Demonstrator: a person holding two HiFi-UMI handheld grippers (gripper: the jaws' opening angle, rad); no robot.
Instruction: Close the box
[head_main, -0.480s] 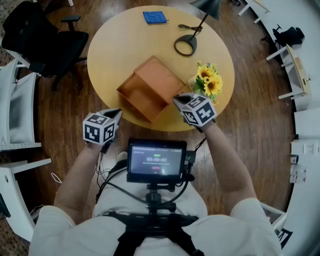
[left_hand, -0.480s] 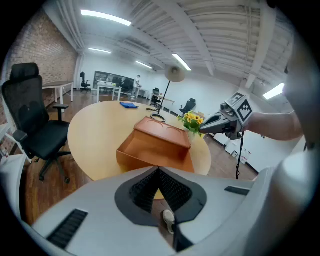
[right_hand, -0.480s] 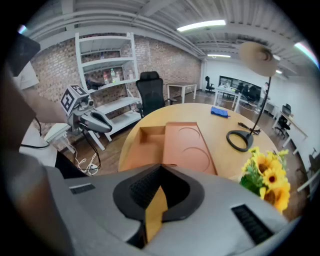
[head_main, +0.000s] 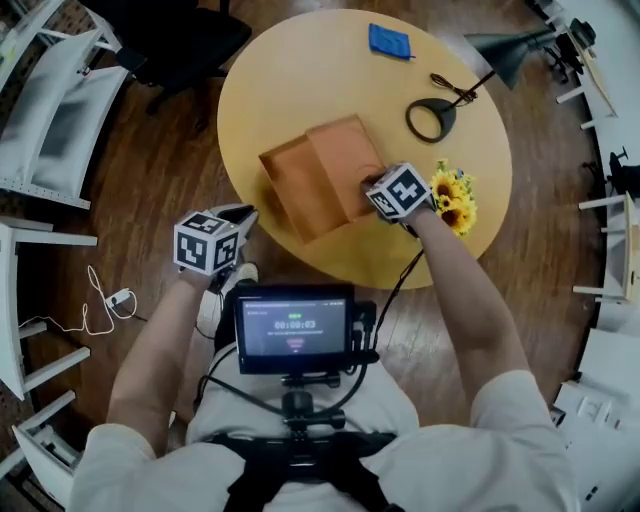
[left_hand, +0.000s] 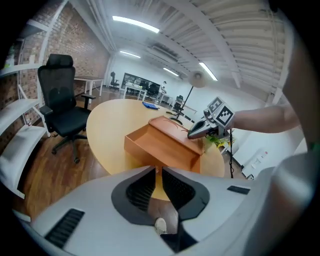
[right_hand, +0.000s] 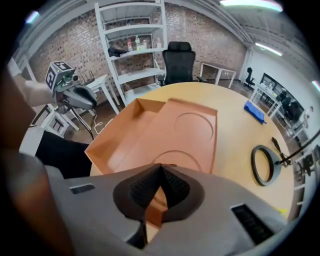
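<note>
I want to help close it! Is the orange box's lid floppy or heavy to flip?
Probably stiff: the lid lies flat and straight, without sagging. Likely light, since the walls of the tray look thin, like cardboard. It should swing over rather than slide, as it seems joined to the tray along one edge.

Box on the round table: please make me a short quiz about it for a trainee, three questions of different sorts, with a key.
1. True or false: the lid already covers the box.
2. Which of the two grippers is at the lid's edge?
3. Fill in: in the head view, yellow ___ stand on the table just right of the box.

Key
1. False: the lid lies folded open.
2. The right gripper, shut on the lid's edge; the left gripper is away from the box, empty.
3. Flowers.
</note>
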